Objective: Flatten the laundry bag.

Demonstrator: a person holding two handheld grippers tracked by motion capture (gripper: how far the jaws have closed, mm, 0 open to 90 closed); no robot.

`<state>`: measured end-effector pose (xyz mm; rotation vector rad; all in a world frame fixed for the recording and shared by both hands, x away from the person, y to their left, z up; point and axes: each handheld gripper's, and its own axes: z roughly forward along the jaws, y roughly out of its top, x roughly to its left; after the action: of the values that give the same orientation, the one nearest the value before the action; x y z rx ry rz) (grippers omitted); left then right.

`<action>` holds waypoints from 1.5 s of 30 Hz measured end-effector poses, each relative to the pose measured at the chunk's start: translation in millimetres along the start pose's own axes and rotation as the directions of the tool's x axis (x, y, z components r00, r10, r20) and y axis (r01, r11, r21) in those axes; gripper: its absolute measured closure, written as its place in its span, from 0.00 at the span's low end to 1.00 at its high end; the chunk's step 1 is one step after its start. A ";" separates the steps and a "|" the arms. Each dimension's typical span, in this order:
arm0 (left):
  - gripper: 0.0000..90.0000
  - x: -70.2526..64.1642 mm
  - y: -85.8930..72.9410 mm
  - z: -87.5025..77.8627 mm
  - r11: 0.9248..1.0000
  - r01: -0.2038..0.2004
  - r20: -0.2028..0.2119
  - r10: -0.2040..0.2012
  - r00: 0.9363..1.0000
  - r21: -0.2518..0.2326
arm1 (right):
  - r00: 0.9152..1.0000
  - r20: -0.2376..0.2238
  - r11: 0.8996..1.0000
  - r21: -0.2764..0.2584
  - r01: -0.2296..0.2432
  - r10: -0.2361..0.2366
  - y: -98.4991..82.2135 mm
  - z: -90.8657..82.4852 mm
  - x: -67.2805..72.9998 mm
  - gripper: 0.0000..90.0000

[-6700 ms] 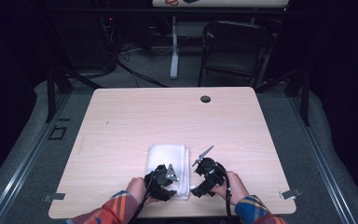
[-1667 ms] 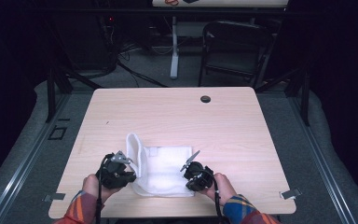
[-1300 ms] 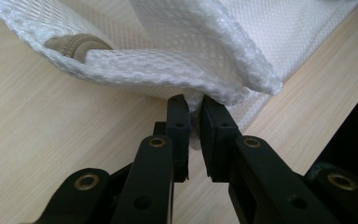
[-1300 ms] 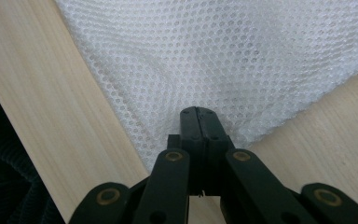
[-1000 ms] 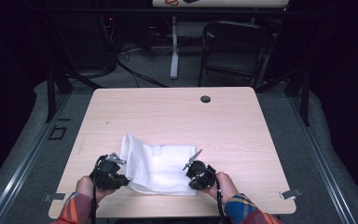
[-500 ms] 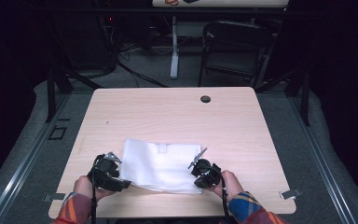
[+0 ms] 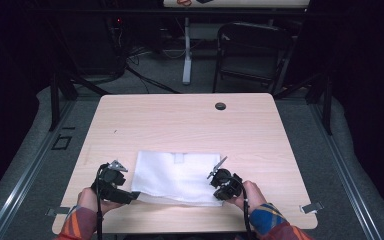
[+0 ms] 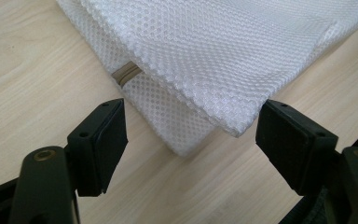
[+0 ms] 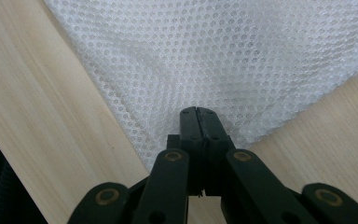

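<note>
A white mesh bag (image 7: 177, 176) is lying spread flat on the near part of the wooden table (image 7: 190, 120). The left gripper (image 8: 191, 135) is standing with its jaws just opened, the bag's corner lying loose between them (untouched by either pad). The right gripper (image 9: 199, 122) is pinching the bag's opposite near corner with jaws closed.

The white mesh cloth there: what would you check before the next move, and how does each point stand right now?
1. Cloth spread flat on the table: ok.
2. Left gripper let go: ok; its jaws have just been opening, the cloth corner between them untouched.
3. Right gripper pinching its corner: ok, jaws shut on the mesh.
4. Near edge smooth: not ok; the layers at the left corner lie offset.
5. Grey tab free: cannot tell.
</note>
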<state>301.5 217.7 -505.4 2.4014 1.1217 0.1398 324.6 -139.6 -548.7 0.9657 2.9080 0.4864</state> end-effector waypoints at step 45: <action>0.59 -63.6 51.6 83.5 0.930 -0.363 0.205 0.345 0.916 0.060 | 0.993 -0.022 0.993 -0.028 0.118 -0.118 14.0 5.2 22.6 0.71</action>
<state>319.5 110.2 -547.8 2.6203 0.6107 -0.0288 315.2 -114.2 -548.0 0.7842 2.9496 0.5310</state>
